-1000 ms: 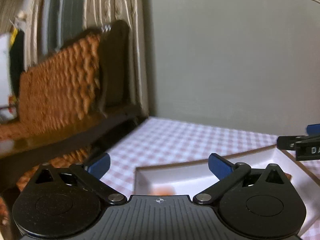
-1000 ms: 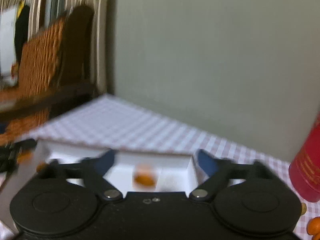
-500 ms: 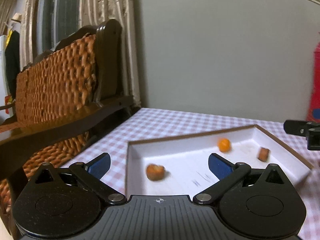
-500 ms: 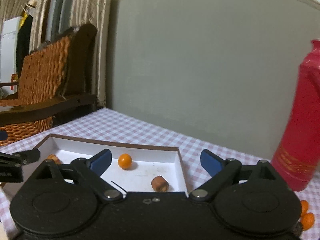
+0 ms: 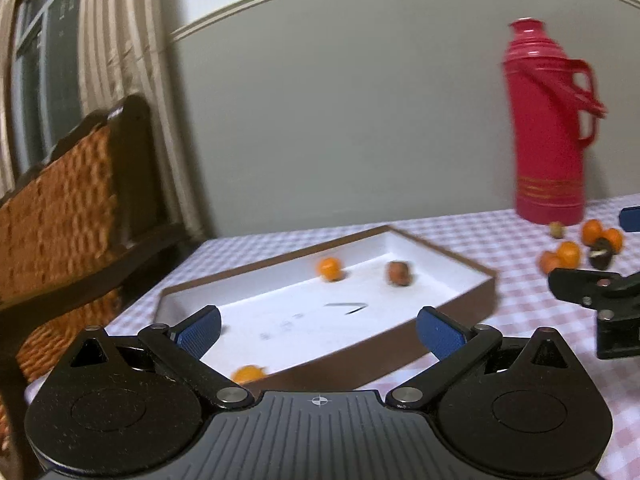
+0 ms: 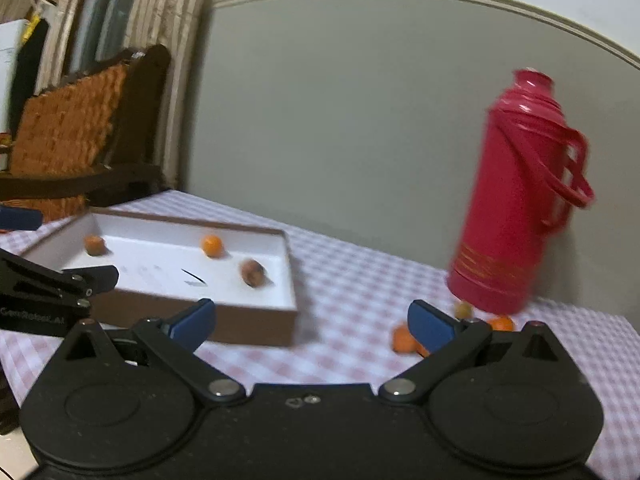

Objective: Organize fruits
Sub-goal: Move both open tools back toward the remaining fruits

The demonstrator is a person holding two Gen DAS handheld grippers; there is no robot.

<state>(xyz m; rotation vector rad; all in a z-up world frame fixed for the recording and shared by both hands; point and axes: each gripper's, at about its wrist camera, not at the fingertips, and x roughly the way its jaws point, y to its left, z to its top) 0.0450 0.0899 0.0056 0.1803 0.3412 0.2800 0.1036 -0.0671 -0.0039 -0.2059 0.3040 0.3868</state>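
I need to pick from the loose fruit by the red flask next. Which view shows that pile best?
The left wrist view: the loose fruit lies in the open on the checked cloth right of the red flask, several orange pieces and darker ones apart. In the right wrist view the right gripper's fingers cover much of the pile.

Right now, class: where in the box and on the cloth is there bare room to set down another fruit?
Free: the box floor's middle, and the cloth between box and flask. Crowded: the loose fruits at the flask's foot.
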